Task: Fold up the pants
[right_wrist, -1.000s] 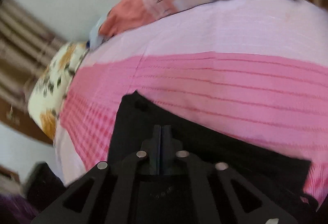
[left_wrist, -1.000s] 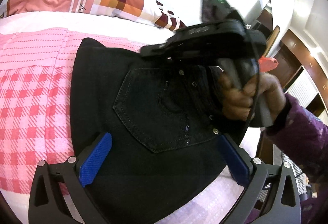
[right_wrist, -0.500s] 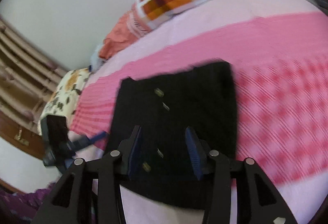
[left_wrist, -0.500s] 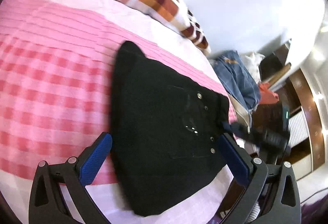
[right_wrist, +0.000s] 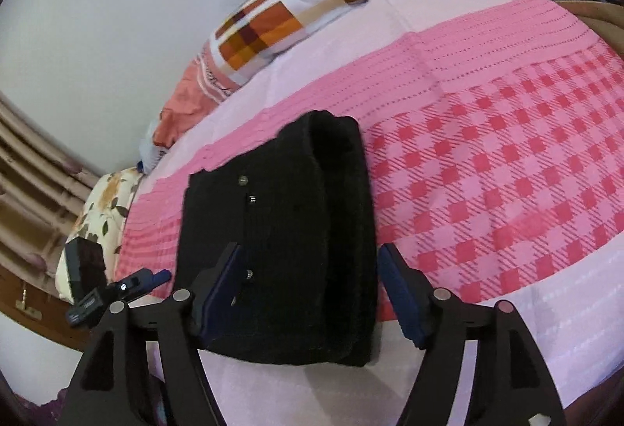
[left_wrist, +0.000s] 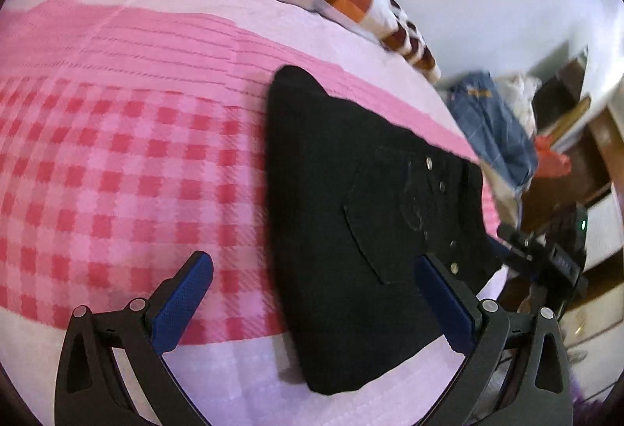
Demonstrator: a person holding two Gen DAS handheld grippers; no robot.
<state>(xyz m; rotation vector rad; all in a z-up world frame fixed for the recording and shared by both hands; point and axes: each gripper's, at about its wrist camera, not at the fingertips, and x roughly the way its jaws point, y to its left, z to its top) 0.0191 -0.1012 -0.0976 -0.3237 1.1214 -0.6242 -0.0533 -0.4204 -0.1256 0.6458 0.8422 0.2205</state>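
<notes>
Pants folded into a compact black denim rectangle near the pink checked bedspread's near edge.
Motion blur softens the stitched back pocket and rivets. Left gripper and right gripper both hang spread wide, empty, above the fabric; patchwork pillow lies far.

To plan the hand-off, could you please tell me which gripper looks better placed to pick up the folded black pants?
Probably the right gripper: its open fingers straddle the folded black denim pants on the pink checked bedspread. The left gripper, also open, spans bedspread and only one pants edge.
</notes>
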